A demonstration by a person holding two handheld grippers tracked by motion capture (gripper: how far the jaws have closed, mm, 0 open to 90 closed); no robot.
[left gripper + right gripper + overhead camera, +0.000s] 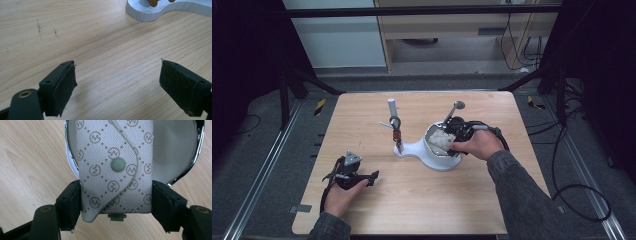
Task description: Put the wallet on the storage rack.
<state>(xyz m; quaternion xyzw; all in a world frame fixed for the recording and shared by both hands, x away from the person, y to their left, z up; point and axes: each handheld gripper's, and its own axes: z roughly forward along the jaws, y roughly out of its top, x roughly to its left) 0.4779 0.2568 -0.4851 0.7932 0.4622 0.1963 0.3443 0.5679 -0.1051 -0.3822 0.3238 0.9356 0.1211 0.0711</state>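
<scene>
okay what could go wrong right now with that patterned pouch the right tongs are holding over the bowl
1. The right tongs grip the patterned pouch only near its lower end; most of it hangs beyond the jaws, so it could pivot or slip.
2. The pouch sits over the bowl's chrome rim; it might catch there and land half outside.
3. The white stand is not steadied: the left tongs are open over bare table, so a nudge could shift it.

Bare table left; white stand and hooked post block centre.
</scene>
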